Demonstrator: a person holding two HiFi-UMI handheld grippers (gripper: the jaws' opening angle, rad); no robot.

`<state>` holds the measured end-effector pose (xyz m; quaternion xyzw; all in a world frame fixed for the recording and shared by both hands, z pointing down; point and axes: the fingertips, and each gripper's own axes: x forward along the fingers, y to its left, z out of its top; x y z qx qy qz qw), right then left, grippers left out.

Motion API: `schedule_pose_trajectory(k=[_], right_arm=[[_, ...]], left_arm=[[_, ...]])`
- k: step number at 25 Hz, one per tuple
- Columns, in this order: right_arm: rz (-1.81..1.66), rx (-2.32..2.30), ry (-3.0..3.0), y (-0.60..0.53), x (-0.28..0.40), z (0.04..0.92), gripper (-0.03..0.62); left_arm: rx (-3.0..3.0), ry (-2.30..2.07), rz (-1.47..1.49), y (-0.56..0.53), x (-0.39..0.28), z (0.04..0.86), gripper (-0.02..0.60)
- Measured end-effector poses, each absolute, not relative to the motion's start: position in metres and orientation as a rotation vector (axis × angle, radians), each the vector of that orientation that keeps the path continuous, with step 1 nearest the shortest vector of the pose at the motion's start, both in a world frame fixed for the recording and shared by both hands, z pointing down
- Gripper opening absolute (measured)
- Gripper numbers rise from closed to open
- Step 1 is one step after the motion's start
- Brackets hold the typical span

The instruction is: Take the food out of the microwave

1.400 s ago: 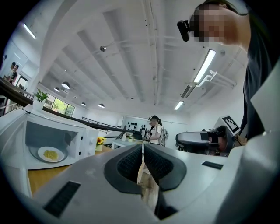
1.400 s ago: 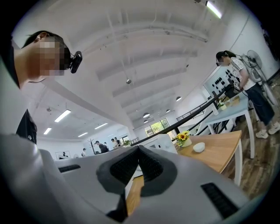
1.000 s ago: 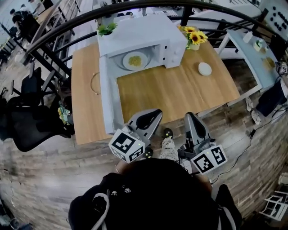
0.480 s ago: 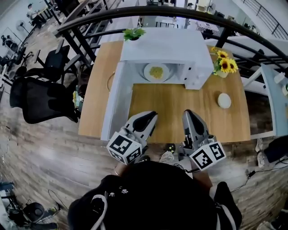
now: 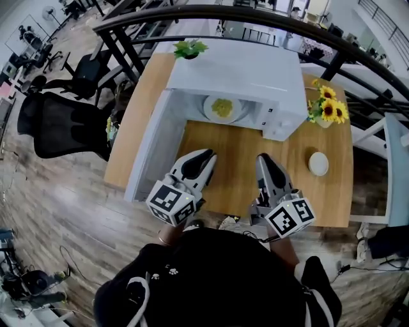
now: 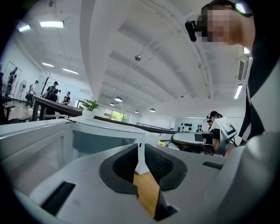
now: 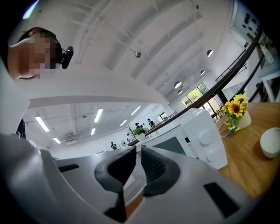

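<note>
A white plate of yellow food (image 5: 222, 107) sits inside the white microwave (image 5: 255, 70), whose door (image 5: 148, 153) hangs open to the left. My left gripper (image 5: 208, 154) is over the table's near edge, just right of the door, shut with nothing in it. My right gripper (image 5: 261, 158) is beside it, also shut and empty. Both point level toward the oven's mouth, well short of the plate. In the left gripper view the jaws (image 6: 139, 151) meet, with the microwave (image 6: 92, 135) ahead. In the right gripper view the jaws (image 7: 138, 154) stand together, the microwave (image 7: 192, 133) beyond them.
On the wooden table (image 5: 287, 185), a vase of sunflowers (image 5: 326, 110) and a small white round dish (image 5: 317, 163) stand right of the microwave. A potted plant (image 5: 189, 48) sits behind it. A black office chair (image 5: 64, 131) is at the left; a dark railing (image 5: 255, 16) runs behind.
The person has come closer to the table. Both grippers have moved forward from over the floor to over the table's near edge, facing the microwave. Their jaws stay together.
</note>
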<state>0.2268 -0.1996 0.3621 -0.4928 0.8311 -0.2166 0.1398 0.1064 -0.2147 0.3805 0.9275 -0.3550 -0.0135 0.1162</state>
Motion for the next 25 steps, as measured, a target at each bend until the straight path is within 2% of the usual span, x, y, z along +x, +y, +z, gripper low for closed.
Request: schedule_pose_trajectory(k=[3,6,19,25], right_arm=[[-0.654,-1.400,2.432,-0.214,0.230,0.371,0.052],[-0.678,-1.380,2.456,-0.226,0.235,0.379,0.058],[-0.754,-1.434,2.520,-0.276,0.230,0.421,0.083],[-0.761,-1.541,2.521,-0.311,0.229,0.437,0.098]], left_arm=[[2.707,-1.086,-0.006,-0.224,0.111,0.385,0.034],[2.679,-1.112,0.033,-0.233,0.116,0.393,0.078],[2.568,-1.279,0.169,-0.291,0.102,0.438,0.097],[2.516,-1.261,0.200,-0.333,0.104,0.462,0.131]])
